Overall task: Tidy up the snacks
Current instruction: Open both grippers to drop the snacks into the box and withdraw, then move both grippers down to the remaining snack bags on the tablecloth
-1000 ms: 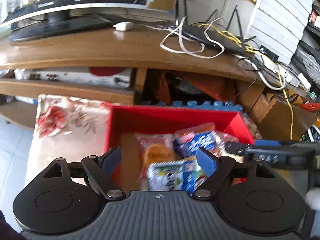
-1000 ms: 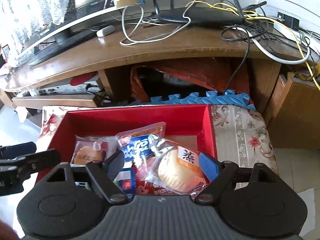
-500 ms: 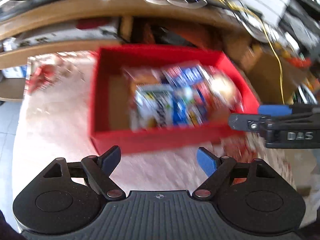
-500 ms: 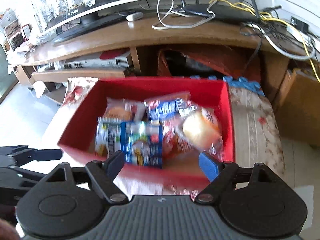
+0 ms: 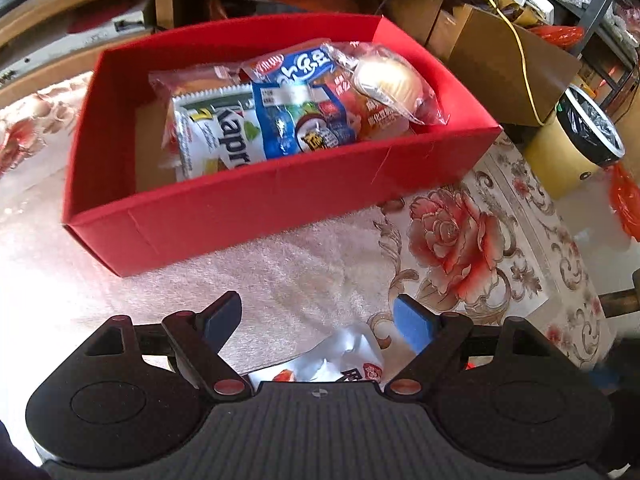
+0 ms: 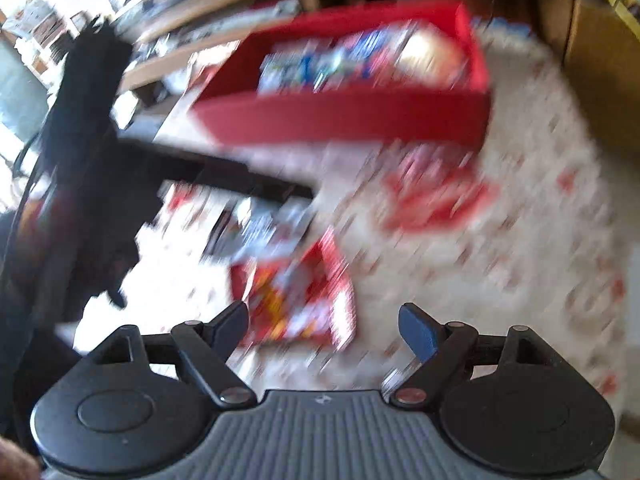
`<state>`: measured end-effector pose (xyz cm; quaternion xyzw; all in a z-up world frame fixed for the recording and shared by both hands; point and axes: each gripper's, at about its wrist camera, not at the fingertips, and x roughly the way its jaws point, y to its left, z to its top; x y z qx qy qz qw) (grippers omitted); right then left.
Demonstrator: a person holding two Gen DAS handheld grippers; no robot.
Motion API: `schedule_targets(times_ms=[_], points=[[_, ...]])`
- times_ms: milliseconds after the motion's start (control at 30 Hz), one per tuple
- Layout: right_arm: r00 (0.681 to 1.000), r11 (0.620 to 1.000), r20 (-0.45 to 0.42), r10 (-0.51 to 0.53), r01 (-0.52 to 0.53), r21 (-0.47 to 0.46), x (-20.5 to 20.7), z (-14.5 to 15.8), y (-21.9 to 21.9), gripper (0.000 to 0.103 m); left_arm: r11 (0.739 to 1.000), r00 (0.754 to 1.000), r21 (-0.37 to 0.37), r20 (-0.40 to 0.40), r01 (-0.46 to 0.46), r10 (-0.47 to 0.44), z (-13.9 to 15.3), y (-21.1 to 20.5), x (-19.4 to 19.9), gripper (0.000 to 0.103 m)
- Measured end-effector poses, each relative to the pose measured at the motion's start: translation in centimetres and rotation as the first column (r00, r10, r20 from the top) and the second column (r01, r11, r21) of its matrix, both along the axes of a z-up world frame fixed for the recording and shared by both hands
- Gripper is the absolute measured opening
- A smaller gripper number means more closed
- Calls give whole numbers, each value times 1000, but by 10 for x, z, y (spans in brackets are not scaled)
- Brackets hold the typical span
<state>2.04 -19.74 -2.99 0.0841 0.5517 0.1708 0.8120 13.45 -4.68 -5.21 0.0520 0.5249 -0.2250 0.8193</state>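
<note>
Snacks fill the red box (image 5: 256, 200), which sits on the floral cloth (image 5: 460, 240) ahead of the left gripper (image 5: 318, 318), well beyond its spread fingers. Inside, a white-and-green Kapro bag (image 5: 216, 136) lies toward the left, a blue packet (image 5: 304, 120) overlaps it in the middle, and a clear-wrapped bun (image 5: 388, 80) rests at the right end; the far-left strip of the box floor shows bare cardboard. A silver-and-red packet (image 5: 340, 360) lies just under the left gripper, between its released fingers, ungripped. The right gripper (image 6: 322, 326) is also released and empty; its view is heavily blurred, with a red packet (image 6: 296, 296) just ahead of its fingers.
</note>
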Motion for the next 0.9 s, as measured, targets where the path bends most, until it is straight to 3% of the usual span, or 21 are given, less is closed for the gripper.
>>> schedule_targets(times_ms=[267, 333, 467, 567, 667, 900], points=[[985, 992, -126, 117, -111, 52, -1, -30, 44, 74, 997, 998, 32, 9, 64, -64, -10, -9, -7, 91], [983, 991, -134, 128, -121, 55, 2, -33, 48, 78, 998, 998, 14, -5, 62, -62, -8, -7, -10, 91], [987, 993, -121, 110, -104, 57, 9, -33, 45, 78, 999, 999, 9, -10, 54, -54, -8, 0, -18, 91], [994, 997, -87, 72, -74, -13, 14, -31, 39, 77, 998, 999, 20, -2, 52, -52, -8, 3, -27, 91], [999, 985, -33, 20, -26, -173, 19, -32, 31, 78, 998, 999, 30, 2, 50, -50, -9, 3, -37, 92], [999, 972, -16, -45, 40, -233, 28, -34, 8, 82, 1000, 1000, 13, -30, -5, 6, -7, 10, -57, 90]])
